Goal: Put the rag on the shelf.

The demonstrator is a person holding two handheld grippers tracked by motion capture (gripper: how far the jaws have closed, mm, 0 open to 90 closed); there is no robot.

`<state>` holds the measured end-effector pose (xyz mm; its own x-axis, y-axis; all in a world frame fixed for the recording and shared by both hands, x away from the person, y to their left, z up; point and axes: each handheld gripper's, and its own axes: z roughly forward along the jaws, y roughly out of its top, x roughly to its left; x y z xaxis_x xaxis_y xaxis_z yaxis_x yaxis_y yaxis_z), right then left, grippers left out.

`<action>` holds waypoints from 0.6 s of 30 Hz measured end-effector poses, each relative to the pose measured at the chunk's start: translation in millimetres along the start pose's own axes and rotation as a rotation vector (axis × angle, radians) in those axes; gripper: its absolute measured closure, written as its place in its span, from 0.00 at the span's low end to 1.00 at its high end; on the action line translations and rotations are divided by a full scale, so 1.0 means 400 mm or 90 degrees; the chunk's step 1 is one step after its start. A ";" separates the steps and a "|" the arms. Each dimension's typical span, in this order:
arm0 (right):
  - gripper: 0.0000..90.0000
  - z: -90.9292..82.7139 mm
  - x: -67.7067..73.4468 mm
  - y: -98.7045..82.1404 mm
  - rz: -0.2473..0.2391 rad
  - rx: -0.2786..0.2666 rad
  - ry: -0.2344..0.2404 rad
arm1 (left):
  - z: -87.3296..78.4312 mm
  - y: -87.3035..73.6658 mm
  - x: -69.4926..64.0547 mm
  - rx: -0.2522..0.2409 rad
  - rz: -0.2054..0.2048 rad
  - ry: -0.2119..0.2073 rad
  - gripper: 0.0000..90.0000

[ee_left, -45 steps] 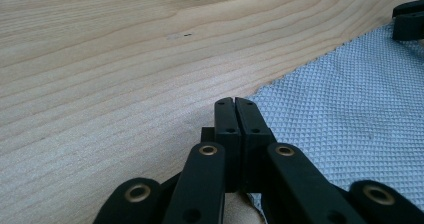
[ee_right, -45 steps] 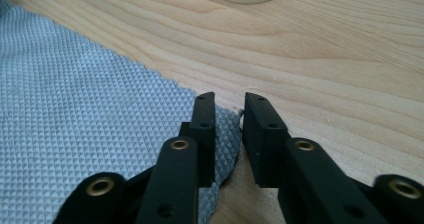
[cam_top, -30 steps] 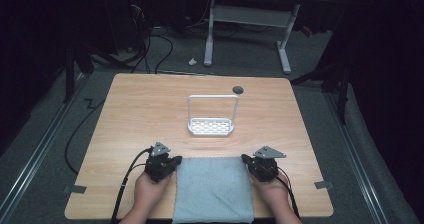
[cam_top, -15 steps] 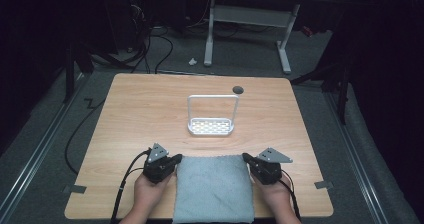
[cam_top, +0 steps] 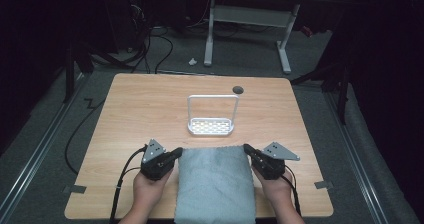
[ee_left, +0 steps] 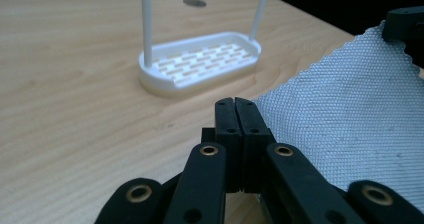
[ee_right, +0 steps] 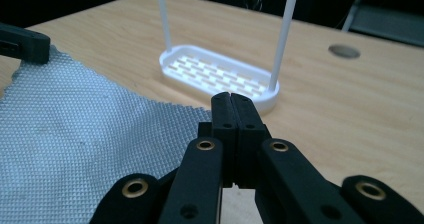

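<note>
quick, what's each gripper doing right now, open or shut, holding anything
Left gripper: jaws shut, at the cloth's far left corner; a grip on it cannot be told.
Right gripper: jaws shut, at its far right corner; likewise unclear.

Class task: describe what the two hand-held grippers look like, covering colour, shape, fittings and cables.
Both the left gripper and the right gripper are black, each with two flat jaws on hinged link bars fastened by brass-coloured rivets. Each carries a grey three-cornered plate on top and trails a black cable. No sleeves show on the forearms.

Dark room, grey floor [cam_top: 45, 134], white desk frame [cam_top: 250, 19].
</note>
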<state>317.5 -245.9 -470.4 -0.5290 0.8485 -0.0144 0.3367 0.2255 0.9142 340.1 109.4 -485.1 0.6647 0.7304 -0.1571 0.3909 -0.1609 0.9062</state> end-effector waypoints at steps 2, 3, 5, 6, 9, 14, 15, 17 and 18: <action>1.00 -0.010 -0.001 0.016 -0.002 -0.012 -0.001 | -0.012 0.020 -0.001 -0.016 0.008 0.001 0.99; 1.00 -0.015 -0.001 0.024 -0.003 -0.018 0.001 | -0.017 0.029 -0.001 -0.026 0.010 0.001 0.99; 1.00 -0.024 -0.002 0.042 -0.004 -0.033 0.000 | -0.024 0.049 -0.002 -0.039 0.015 0.001 0.99; 1.00 -0.027 -0.002 0.053 -0.010 -0.042 -0.001 | -0.027 0.058 -0.003 -0.046 0.019 0.003 0.99; 1.00 -0.037 -0.001 0.084 -0.021 -0.063 -0.008 | -0.031 0.083 -0.003 -0.063 0.018 0.002 0.99; 1.00 -0.046 0.001 0.132 -0.028 -0.096 -0.019 | -0.037 0.120 0.002 -0.087 0.022 0.006 1.00; 1.00 -0.047 0.000 0.141 -0.030 -0.103 -0.020 | -0.039 0.128 0.003 -0.094 0.022 0.007 1.00; 1.00 -0.049 -0.002 0.159 -0.031 -0.117 -0.021 | -0.044 0.145 0.004 -0.105 0.024 0.010 1.00; 1.00 -0.050 -0.003 0.168 -0.033 -0.121 -0.022 | -0.047 0.153 0.005 -0.110 0.026 0.010 1.00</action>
<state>325.2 -241.4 -400.9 -0.5138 0.8547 -0.0737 0.1556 0.1773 0.9718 353.4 113.6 -422.4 0.6667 0.7366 -0.1139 0.2483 -0.0754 0.9658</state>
